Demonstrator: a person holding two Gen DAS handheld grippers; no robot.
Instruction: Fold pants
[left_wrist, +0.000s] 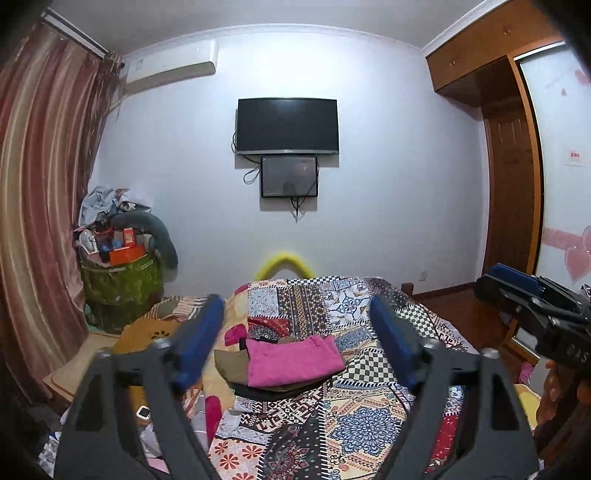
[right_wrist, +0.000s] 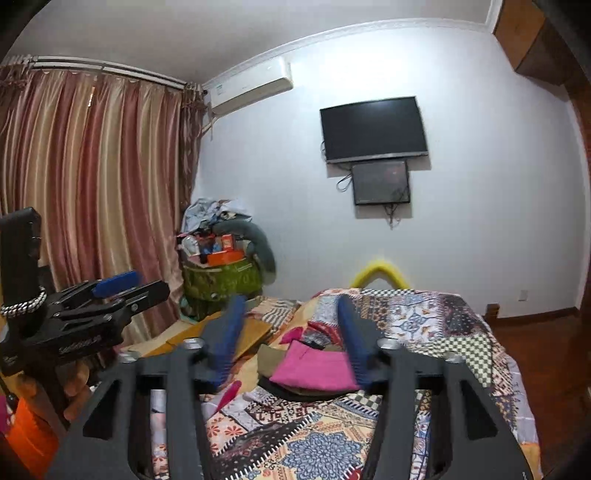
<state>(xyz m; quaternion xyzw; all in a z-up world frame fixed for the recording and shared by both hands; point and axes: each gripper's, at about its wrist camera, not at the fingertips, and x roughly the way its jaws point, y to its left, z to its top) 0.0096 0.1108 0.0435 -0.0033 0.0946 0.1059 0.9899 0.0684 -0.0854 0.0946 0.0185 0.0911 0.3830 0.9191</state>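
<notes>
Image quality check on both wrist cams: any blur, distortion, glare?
Left wrist view: strong fisheye bending of the curtain, dark vignetted corners, yellow headboard soft. Right wrist view: same barrel warp, the right gripper finger pads motion-blurred. The TV shows no glare.

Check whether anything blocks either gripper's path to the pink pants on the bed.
Nothing visible does. The pink pants lie folded atop a small clothes pile on the patterned quilt. The left gripper and right gripper hover open, with only air between.
</notes>
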